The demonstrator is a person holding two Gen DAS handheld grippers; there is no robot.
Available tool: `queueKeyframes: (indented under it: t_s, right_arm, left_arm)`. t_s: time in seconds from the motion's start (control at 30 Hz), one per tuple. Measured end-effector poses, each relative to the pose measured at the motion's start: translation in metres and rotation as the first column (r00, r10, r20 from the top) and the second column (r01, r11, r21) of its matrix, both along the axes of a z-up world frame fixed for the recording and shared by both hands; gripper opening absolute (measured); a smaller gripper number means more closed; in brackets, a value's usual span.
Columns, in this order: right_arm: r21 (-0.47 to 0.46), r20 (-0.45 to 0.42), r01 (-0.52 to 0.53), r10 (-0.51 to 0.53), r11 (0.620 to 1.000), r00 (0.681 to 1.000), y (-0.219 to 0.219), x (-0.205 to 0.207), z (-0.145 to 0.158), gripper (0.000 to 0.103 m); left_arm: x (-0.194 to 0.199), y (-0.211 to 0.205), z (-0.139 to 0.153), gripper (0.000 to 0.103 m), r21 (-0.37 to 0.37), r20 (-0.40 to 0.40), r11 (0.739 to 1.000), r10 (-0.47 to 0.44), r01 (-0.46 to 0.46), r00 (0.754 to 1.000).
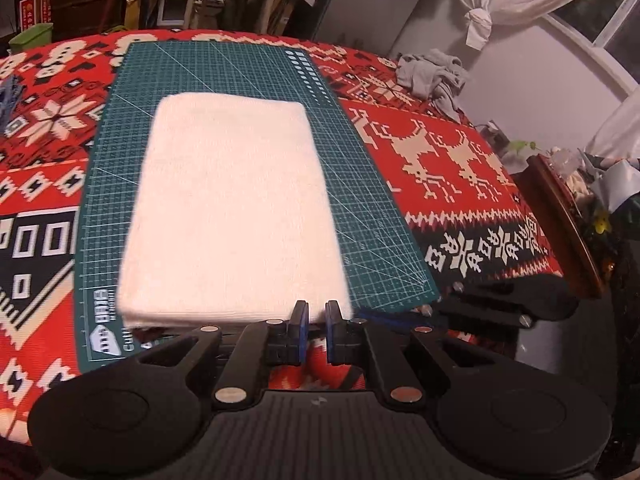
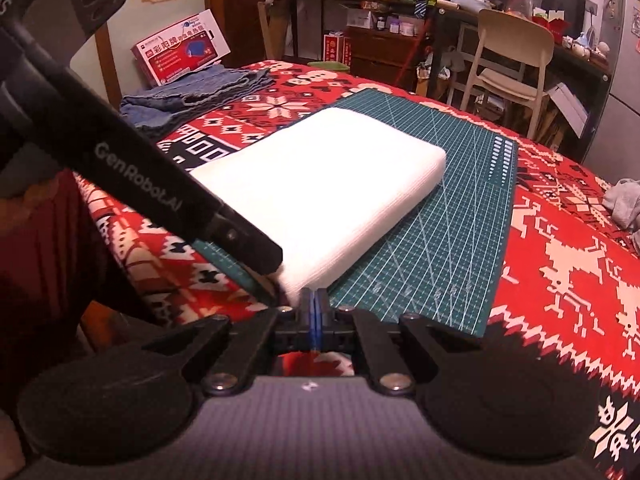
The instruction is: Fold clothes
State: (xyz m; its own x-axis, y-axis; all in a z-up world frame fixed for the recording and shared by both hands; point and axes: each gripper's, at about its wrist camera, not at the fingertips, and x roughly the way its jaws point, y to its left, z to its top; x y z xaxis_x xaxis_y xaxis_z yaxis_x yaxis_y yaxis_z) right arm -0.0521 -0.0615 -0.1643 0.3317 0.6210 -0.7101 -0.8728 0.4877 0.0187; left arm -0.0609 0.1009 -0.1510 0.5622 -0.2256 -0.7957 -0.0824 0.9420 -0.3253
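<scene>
I have a white towel [image 1: 232, 208] folded into a thick, tidy rectangle on the green cutting mat [image 1: 360, 184], which lies on the red patterned tablecloth [image 1: 460, 168]. Its near edge sits just in front of both grippers. I judge this fold to be finished or nearly so, with only squaring up or setting the bundle aside remaining.

My left gripper [image 1: 316, 314] has its jaws nearly together, with a narrow gap showing between the blue pads; the towel's near edge sits right at the tips, and I cannot tell whether a thin layer is pinched there. My right gripper [image 2: 315, 300] has its pads pressed together at the towel's near corner, and I see no cloth between them.

For the next move I would need a clean grip under the whole stack, so the layers do not slide apart, and a free spot to put it.

Far left on the table, folded blue cloths [image 2: 192, 92] already form a pile. At the far right, a crumpled grey garment [image 1: 434, 76] waits, apparently unfolded. I see no basket or bin holding clothes.
</scene>
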Motion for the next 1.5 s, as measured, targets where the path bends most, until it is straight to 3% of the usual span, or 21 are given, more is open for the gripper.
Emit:
queueKeyframes:
  t_s: [0.17, 0.2, 0.27, 0.43, 0.67, 0.97, 1.13, 1.3, 1.4, 1.5]
  right_arm:
    - [-0.005, 0.021, -0.005, 0.005, 1.0, 1.0, 0.001, -0.016, 0.005, 0.006]
    - [-0.001, 0.032, 0.013, -0.013, 1.0, 0.999, 0.001, -0.019, 0.006, 0.008]
    - [0.013, 0.042, 0.06, -0.06, 0.998, 0.997, 0.001, -0.023, 0.009, 0.023]
    - [0.025, 0.04, 0.139, -0.14, 0.99, 0.989, 0.004, -0.024, 0.006, 0.032]
    - [0.055, -0.027, 0.232, -0.23, 0.971, 0.973, 0.016, -0.019, -0.003, 0.034]
    - [0.061, 0.034, 0.352, -0.355, 0.934, 0.934, 0.014, -0.014, -0.009, 0.027]
    - [0.072, -0.011, 0.415, -0.415, 0.907, 0.91, -0.01, 0.013, -0.013, 0.028]
    - [0.057, 0.006, 0.352, -0.353, 0.934, 0.936, -0.012, 0.017, -0.016, 0.028]
    - [0.049, 0.03, 0.318, -0.319, 0.947, 0.947, -0.009, 0.017, -0.018, 0.028]
    - [0.04, 0.047, 0.309, -0.311, 0.95, 0.949, -0.007, 0.014, -0.018, 0.013]
  left_arm:
    - [-0.007, 0.011, 0.007, 0.007, 0.012, 0.023, 1.0, 0.025, -0.025, 0.999]
    - [-0.009, 0.013, 0.008, 0.007, 0.014, 0.027, 0.999, 0.031, -0.031, 0.999]
    - [-0.013, 0.017, 0.009, 0.007, 0.016, 0.035, 0.999, 0.042, -0.043, 0.999]
    - [-0.023, 0.024, 0.011, 0.007, 0.016, 0.043, 0.997, 0.075, -0.076, 0.996]
    - [-0.036, 0.034, 0.014, 0.012, 0.018, 0.054, 0.993, 0.113, -0.114, 0.992]
    - [-0.042, 0.045, 0.015, 0.012, 0.016, 0.057, 0.988, 0.155, -0.156, 0.986]
    - [-0.038, 0.047, 0.016, 0.012, 0.0, 0.065, 0.988, 0.153, -0.153, 0.986]
    - [-0.031, 0.055, 0.007, 0.015, -0.043, 0.049, 0.985, 0.172, -0.17, 0.984]
    - [-0.027, 0.061, -0.001, 0.015, -0.11, 0.028, 0.978, 0.181, -0.177, 0.983]
    - [-0.023, 0.06, -0.006, 0.015, -0.115, 0.021, 0.977, 0.185, -0.181, 0.983]
